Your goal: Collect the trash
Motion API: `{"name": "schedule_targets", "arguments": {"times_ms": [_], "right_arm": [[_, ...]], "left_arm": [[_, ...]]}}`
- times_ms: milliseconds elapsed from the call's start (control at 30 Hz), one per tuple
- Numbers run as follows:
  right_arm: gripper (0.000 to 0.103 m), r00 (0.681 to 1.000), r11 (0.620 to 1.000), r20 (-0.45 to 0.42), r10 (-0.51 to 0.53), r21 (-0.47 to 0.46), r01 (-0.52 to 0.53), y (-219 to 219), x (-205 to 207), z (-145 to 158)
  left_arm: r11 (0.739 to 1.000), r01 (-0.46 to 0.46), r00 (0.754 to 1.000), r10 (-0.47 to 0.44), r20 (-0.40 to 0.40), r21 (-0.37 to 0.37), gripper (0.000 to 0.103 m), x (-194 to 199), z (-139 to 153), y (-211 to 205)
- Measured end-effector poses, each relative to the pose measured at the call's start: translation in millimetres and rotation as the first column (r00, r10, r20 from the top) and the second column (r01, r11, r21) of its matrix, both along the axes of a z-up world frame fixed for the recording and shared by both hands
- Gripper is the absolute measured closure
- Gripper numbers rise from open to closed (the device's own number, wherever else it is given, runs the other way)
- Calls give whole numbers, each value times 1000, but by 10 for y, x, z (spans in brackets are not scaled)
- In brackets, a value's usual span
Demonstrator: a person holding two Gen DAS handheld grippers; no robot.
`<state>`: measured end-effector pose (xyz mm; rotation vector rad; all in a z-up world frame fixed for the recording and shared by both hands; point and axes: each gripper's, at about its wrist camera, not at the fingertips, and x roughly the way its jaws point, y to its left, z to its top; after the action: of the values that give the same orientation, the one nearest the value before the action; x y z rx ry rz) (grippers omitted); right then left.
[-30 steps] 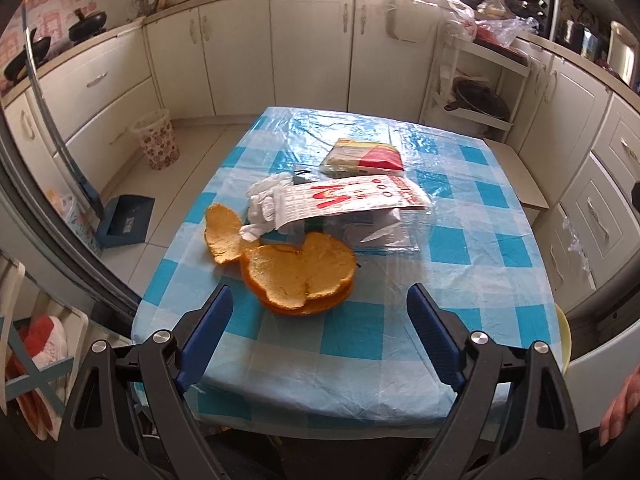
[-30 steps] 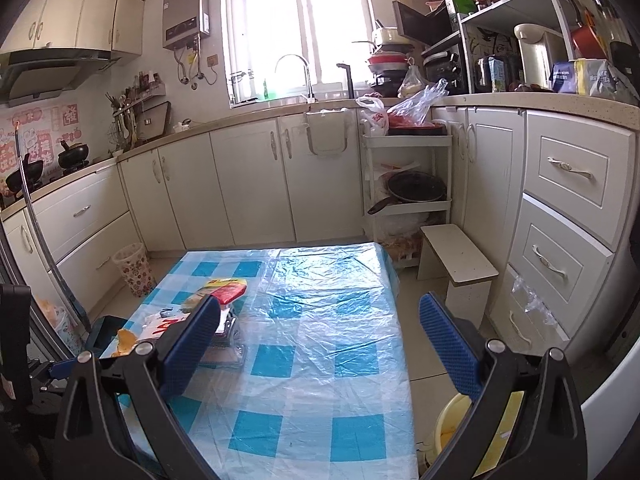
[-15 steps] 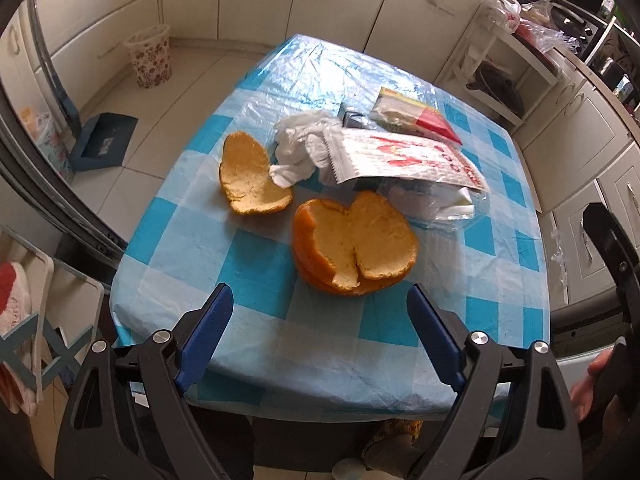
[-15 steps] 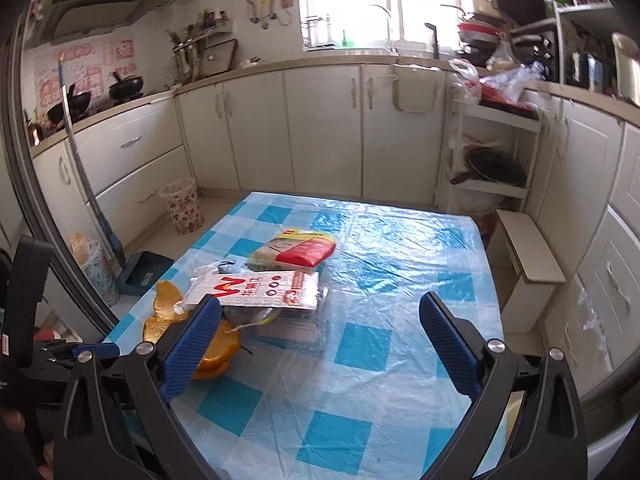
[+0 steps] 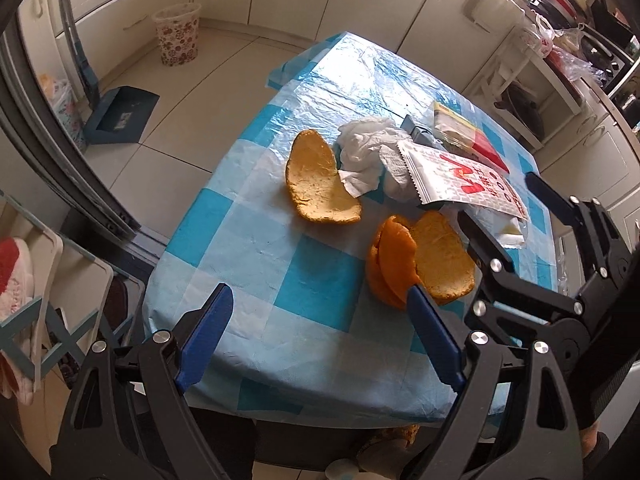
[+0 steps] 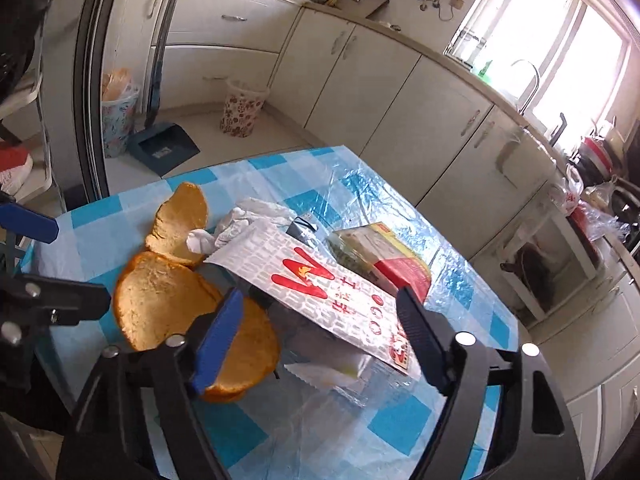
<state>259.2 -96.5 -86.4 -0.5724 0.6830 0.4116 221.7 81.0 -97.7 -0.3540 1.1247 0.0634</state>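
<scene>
Trash lies on the blue-checked table (image 5: 256, 240): a loose orange peel (image 5: 316, 180), a stack of peels (image 5: 424, 264), crumpled white tissue (image 5: 368, 148), a white wrapper with red print (image 5: 464, 184) and a yellow-red packet (image 5: 464, 128). My left gripper (image 5: 320, 328) is open above the table's near edge, left of the peel stack. My right gripper (image 6: 320, 328) is open, low over the white wrapper (image 6: 320, 284) and the peel stack (image 6: 168, 300); it also shows in the left wrist view (image 5: 560, 232).
A flowered waste bin (image 5: 178, 34) stands on the floor by the cabinets, with a blue dustpan (image 5: 120, 116) nearer. A second bin (image 6: 116, 120) stands beside a broom handle. Cabinets ring the room. A shelf rack (image 6: 560, 264) stands beyond the table's far side.
Both grippers have swung left and down toward the trash pile. The right gripper has come in close over the wrapper and peels and now shows in the left wrist view.
</scene>
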Motion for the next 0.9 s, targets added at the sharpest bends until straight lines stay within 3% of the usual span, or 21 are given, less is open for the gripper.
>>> {"name": "schedule_targets", "arguments": {"times_ms": [67,133,200,367,533,600,700,800,900], "right_arm": [[70,998,999,-63,-16,51,20,-50,99,-15],[89,990,989,-135,-32,138,51,-144,195,7],[96,985,973,-166,-46,217,82,-231,237,67],[99,974,897,-211,-78,411,161,-521,287,288],[99,962,783,-259,-91,579,230,-839,310,463],[99,958,742,-273,-90,623,248,-942,302,497],[99,953,693,-287,-93,669,269,-1078,298,544],[99,953,675,-284,-103,684,277,-1161,284,579],[99,955,669,-278,-107,690,276,-1197,270,600]], "left_arm": [[1000,4,1000,-4,6,14,18,45,11,-49],[999,3,1000,-3,17,35,18,89,27,-93],[998,3,1000,-5,30,69,18,138,56,-147],[981,0,997,-14,74,193,18,239,162,-294],[962,0,995,-28,99,274,18,355,228,-392],[965,7,994,-36,106,264,18,378,265,-381],[981,15,994,-35,105,191,18,420,298,-279],[995,24,996,-33,83,100,18,434,249,-149],[994,38,996,-46,75,98,18,395,224,-128]]}}
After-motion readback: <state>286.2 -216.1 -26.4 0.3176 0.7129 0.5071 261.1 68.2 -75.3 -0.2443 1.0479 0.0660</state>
